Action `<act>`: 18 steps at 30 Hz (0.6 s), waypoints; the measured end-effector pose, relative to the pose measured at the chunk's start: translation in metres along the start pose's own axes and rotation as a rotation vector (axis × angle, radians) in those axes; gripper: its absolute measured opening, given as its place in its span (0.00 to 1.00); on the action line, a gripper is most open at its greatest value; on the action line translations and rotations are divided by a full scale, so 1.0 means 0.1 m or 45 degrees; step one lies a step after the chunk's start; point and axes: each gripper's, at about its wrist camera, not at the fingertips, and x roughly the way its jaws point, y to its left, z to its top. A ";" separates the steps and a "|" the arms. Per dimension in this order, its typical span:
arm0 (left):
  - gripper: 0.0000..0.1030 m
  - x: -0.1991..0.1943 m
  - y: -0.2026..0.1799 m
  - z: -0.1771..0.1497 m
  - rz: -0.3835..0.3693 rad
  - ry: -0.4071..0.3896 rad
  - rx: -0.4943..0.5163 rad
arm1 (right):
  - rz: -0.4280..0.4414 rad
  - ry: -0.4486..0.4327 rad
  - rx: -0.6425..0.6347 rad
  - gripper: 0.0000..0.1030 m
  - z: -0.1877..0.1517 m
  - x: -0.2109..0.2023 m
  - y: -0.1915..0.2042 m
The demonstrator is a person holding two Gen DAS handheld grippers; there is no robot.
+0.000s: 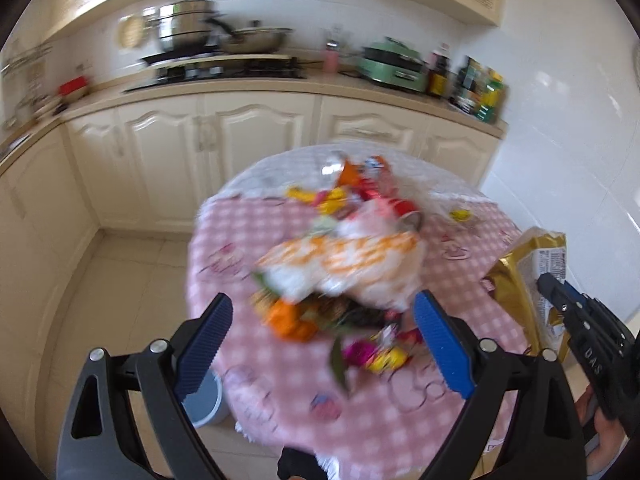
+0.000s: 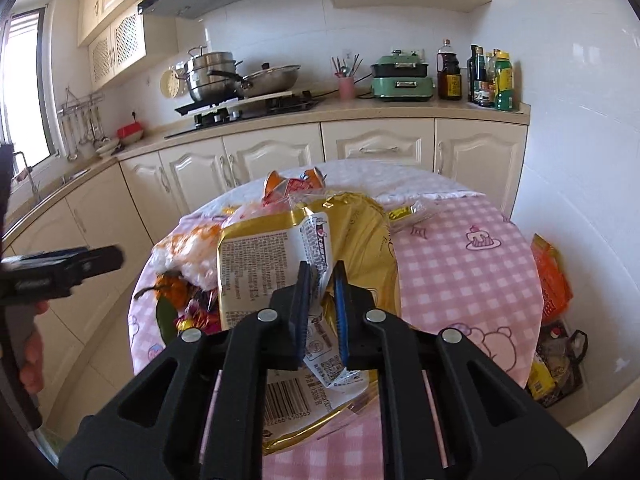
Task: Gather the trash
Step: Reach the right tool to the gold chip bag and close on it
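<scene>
Now right gripper [image 2: 322, 276] fingers clamped on gold wrapper [image 2: 360, 232] — left gripper [image 1: 324, 312] fingers apart, table [image 2: 472, 280] edge bare.

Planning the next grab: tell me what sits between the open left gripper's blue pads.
In the left wrist view, the left gripper frames the blurred white-and-orange plastic bag and bright crumpled wrappers on the pink checked tablecloth; the pads touch nothing.

The round table's cloth [image 2: 460, 264] was pink-and-white gingham with cartoon motifs. At frame centre a gold snack bag [image 2: 360, 240] carried a white panel of black print. A white bag [image 1: 352, 264] bore orange marks. The cabinets [image 2: 280, 160] were cream, the cooker [image 2: 402, 80] at upper right mint green.
</scene>
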 end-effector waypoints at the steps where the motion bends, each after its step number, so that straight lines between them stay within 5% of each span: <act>1: 0.87 0.08 -0.06 0.06 -0.025 0.020 0.039 | 0.002 -0.002 0.006 0.12 0.01 0.02 -0.01; 8: 0.88 0.61 -0.48 0.26 0.059 0.096 0.388 | 0.020 0.003 0.026 0.12 0.08 0.23 -0.04; 14: 0.86 0.82 -0.40 0.33 0.073 0.126 0.357 | 0.016 0.017 0.035 0.12 0.11 0.42 -0.03; 15: 0.82 0.82 -0.36 0.33 0.060 0.119 0.339 | 0.014 0.018 0.038 0.12 0.11 0.44 -0.03; 17: 0.48 0.84 -0.31 0.34 0.000 0.142 0.306 | 0.009 0.020 0.034 0.12 0.11 0.47 -0.01; 18: 0.46 0.86 -0.29 0.34 -0.022 0.156 0.285 | 0.009 0.021 0.032 0.12 0.11 0.48 -0.01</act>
